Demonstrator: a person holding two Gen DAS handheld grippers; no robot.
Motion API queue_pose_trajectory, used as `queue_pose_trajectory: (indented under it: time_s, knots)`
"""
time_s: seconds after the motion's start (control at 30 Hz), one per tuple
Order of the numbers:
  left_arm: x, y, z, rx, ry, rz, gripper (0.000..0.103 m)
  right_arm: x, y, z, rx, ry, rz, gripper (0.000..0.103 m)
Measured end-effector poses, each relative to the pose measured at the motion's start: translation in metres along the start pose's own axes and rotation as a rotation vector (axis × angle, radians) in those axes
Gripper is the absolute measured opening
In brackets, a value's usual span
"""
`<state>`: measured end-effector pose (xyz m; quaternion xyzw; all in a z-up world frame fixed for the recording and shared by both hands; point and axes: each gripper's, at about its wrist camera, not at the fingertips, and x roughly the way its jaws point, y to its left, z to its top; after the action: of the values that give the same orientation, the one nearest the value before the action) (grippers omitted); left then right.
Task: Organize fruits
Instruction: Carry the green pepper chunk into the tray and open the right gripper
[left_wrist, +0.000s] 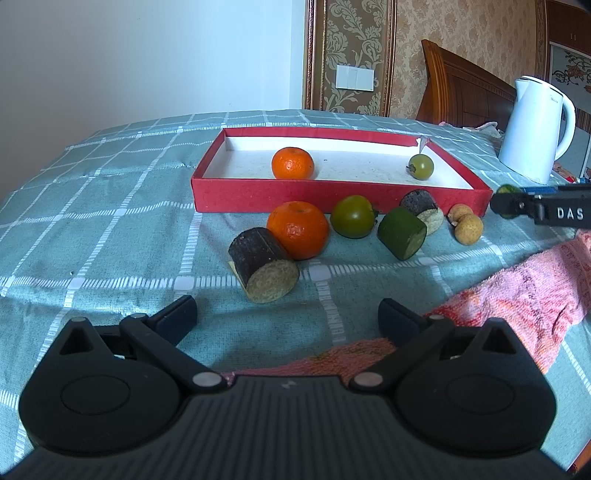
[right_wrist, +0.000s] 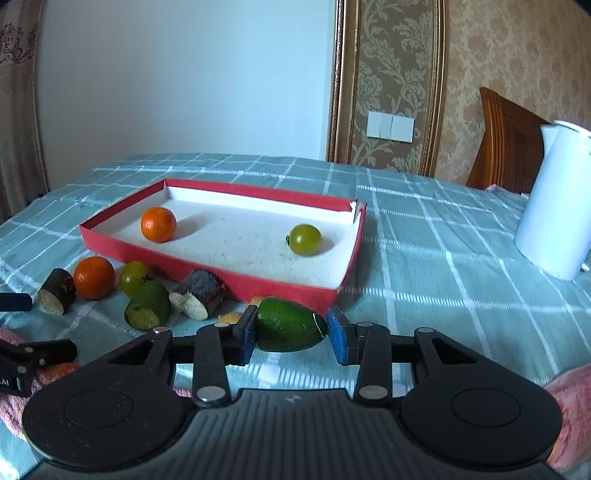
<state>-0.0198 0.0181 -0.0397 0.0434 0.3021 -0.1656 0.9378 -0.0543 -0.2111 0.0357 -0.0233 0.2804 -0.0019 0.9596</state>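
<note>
A red tray (left_wrist: 332, 195) (right_wrist: 207, 266) with a white floor holds a mandarin (left_wrist: 292, 163) (right_wrist: 158, 224) and a small green tomato (left_wrist: 421, 167) (right_wrist: 305, 240). On the cloth in front of it lie another mandarin (left_wrist: 297, 229), a green tomato (left_wrist: 352, 216), two dark cut stalk pieces (left_wrist: 264, 264) (left_wrist: 423, 208), a green cut piece (left_wrist: 401, 232) and two longans (left_wrist: 466, 223). My right gripper (right_wrist: 291, 334) (left_wrist: 517, 203) is shut on a green oval fruit (right_wrist: 288, 328), held just off the cloth near the tray's near right corner. My left gripper (left_wrist: 288, 314) stands open and empty, short of the nearest stalk piece.
A white kettle (left_wrist: 535, 129) (right_wrist: 554, 206) stands to the right of the tray. A pink towel (left_wrist: 517, 291) lies on the checked teal cloth (left_wrist: 110, 221) at the near right. A wooden headboard (left_wrist: 461, 85) and wall stand behind.
</note>
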Motion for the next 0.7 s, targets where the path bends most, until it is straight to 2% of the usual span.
queue_pose_trajectory:
  time_s: [0.37,0.6,0.7]
  knots:
    - [0.000,0.000,0.000,0.002,0.001,0.001,0.103,0.026,0.011,0.033,-0.052,-0.039,-0.019,0.039]
    - [0.000,0.000,0.000,0.002,0.000,0.001,0.103,0.077,0.025,0.063,-0.088,-0.002,0.015,0.039]
    - [0.000,0.000,0.000,0.002,0.000,0.001,0.103,0.102,0.035,0.068,-0.123,0.040,0.044,0.039]
